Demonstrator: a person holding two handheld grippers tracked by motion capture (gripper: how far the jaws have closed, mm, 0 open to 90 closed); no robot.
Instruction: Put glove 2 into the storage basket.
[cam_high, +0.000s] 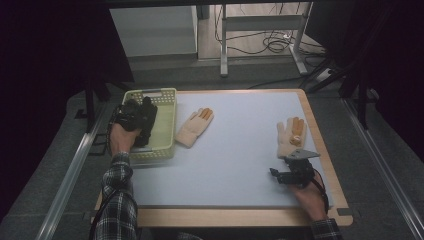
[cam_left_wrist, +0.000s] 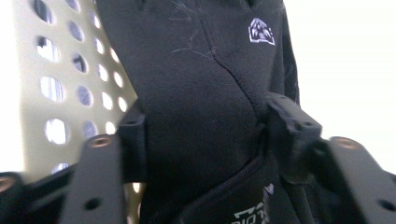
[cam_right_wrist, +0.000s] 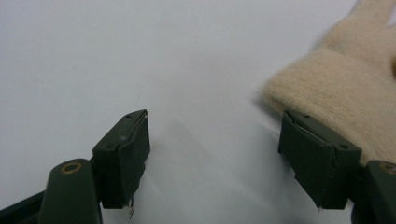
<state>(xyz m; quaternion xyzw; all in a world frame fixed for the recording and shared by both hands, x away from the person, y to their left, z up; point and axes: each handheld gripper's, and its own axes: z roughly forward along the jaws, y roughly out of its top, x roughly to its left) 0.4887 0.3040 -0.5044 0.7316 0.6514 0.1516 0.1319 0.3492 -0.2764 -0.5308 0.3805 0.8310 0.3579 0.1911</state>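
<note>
Left gripper (cam_left_wrist: 201, 140) clamped on black glove (cam_left_wrist: 205, 93) over basket (cam_high: 167, 125); two beige gloves (cam_high: 195, 127) on table (cam_high: 240, 160) (right gripper (cam_right_wrist: 215, 158) open).

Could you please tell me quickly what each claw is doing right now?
Left claw: closed on the black fleece glove, over the pale green perforated plastic basket.
Right claw: open, holding nothing, beside the cream knitted glove.

A cream glove (cam_high: 194, 127) is lying palm-down at the frame's centre left on the pale table (cam_high: 240, 165). Cables (cam_high: 272, 42) are trailing across the floor at the upper middle, beside grey table legs (cam_high: 224, 45).
</note>
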